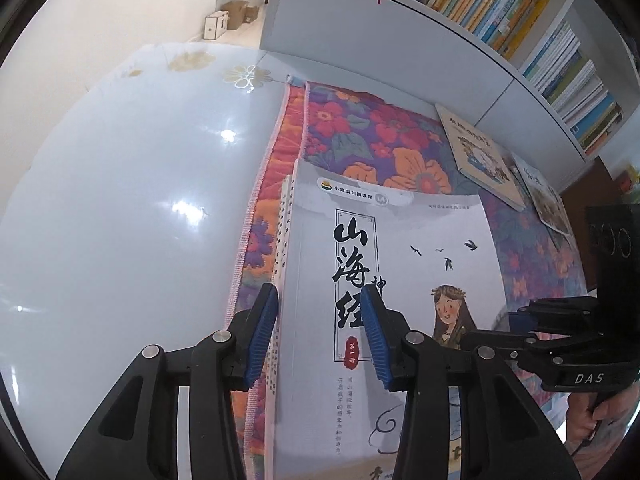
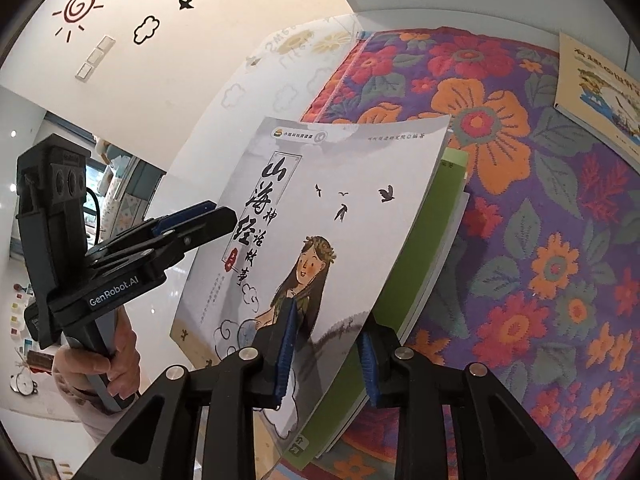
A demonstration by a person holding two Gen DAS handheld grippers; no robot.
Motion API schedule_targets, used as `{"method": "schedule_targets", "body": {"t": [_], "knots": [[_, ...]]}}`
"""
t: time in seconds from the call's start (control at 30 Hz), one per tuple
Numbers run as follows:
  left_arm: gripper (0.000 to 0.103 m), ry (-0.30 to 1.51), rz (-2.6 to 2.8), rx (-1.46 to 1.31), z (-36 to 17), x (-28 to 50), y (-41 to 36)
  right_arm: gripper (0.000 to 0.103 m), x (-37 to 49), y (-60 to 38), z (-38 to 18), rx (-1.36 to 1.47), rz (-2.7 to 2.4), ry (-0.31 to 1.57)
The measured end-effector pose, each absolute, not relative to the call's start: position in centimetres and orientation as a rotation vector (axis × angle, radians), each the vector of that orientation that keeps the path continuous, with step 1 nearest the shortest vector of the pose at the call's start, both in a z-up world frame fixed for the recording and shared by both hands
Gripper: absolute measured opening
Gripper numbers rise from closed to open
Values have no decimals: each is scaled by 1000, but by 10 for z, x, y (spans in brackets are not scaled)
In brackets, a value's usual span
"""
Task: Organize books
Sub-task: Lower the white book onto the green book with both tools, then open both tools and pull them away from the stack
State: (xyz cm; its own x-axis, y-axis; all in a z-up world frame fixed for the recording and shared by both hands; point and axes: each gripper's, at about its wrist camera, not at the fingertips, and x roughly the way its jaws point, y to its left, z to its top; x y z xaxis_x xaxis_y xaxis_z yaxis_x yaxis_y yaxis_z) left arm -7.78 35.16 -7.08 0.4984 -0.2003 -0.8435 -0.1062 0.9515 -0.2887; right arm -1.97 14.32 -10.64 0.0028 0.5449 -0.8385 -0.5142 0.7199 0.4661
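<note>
A white book with black brush lettering and a drawn girl [image 1: 400, 240] [image 2: 320, 168] lies tilted on a green book [image 2: 424, 240] over the floral cloth [image 2: 540, 200]. My left gripper [image 1: 320, 332] [image 2: 220, 212] straddles its spine edge, one pad beside the spine and one over the cover. The gap looks wider than the book. My right gripper [image 2: 326, 354] [image 1: 492, 326] has the book's lower right corner between its blue pads. Neither pad presses on it, and that side of the book stands raised above the green one.
Two picture books [image 1: 480, 156] [image 1: 544, 196] lie at the cloth's far right. Behind them a white bookshelf [image 1: 360, 40] carries rows of upright books [image 1: 520, 12]. The glossy white table [image 1: 120, 200] stretches left of the cloth. A person's hand [image 2: 120, 352] grips the left handle.
</note>
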Motion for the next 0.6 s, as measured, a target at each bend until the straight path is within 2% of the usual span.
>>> {"method": "schedule_targets", "body": {"t": [0.33, 0.6], "knots": [[41, 967, 47, -237, -42, -95, 340, 34, -20, 149, -106, 6, 791, 1361], [41, 901, 89, -201, -17, -114, 319, 35, -25, 120, -100, 32, 758, 1346]]}}
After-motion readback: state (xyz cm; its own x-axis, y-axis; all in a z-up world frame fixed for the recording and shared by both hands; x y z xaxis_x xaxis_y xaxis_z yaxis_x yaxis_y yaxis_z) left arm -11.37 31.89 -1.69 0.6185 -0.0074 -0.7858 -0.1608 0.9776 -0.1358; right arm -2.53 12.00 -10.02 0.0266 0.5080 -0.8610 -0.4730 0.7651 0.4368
